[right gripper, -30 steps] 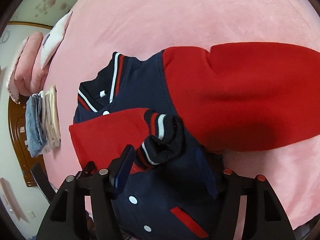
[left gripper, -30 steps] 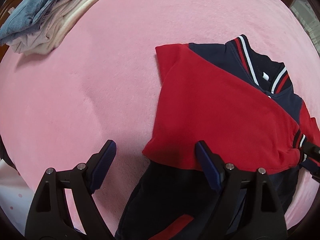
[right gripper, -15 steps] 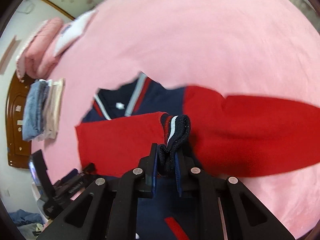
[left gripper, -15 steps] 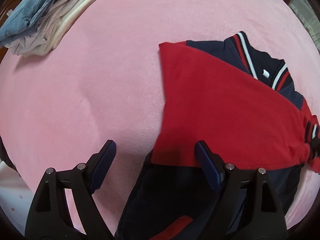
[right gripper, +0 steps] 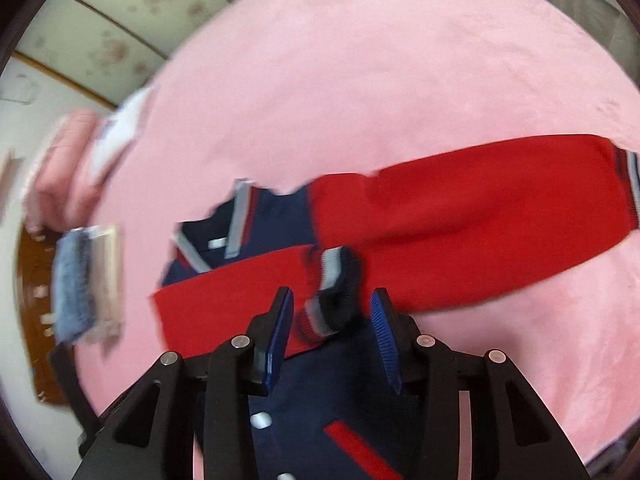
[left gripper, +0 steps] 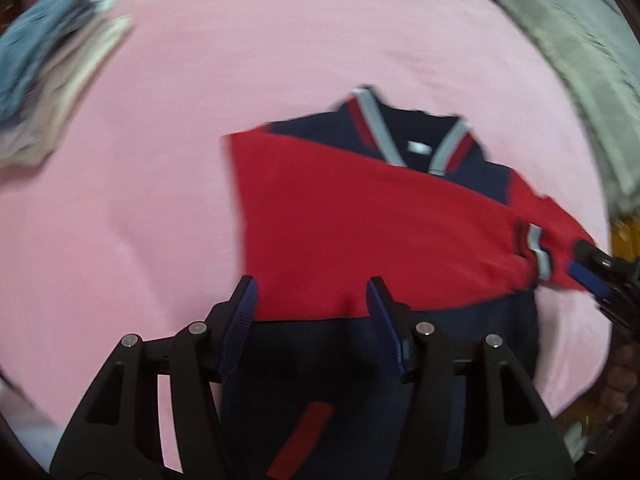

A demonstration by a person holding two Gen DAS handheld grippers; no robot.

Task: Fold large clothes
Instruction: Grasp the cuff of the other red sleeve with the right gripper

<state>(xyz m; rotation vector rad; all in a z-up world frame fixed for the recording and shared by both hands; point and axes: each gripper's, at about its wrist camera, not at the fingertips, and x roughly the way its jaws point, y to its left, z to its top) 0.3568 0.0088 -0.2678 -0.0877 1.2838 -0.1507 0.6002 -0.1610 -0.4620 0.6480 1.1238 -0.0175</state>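
Note:
A navy varsity jacket (left gripper: 360,360) with red sleeves lies on the pink blanket (left gripper: 200,120). One red sleeve (left gripper: 360,232) is folded across its chest. My left gripper (left gripper: 312,316) is open and empty over the jacket's lower body. My right gripper (right gripper: 330,320) is open, with the folded sleeve's striped cuff (right gripper: 332,280) lying just beyond its fingers. The other red sleeve (right gripper: 480,220) stretches out flat to the right. The right gripper also shows in the left wrist view (left gripper: 592,276) at the cuff.
A stack of folded clothes (left gripper: 48,80), jeans on top, sits at the far left of the blanket; it also shows in the right wrist view (right gripper: 86,280). Pink and white pillows (right gripper: 80,148) lie by the wooden headboard. A grey cover (left gripper: 580,80) lies at the right.
My right gripper held the striped cuff half a second ago and has opened; the cuff now lies on the jacket. The left gripper has shifted over the jacket. Both views are motion-blurred.

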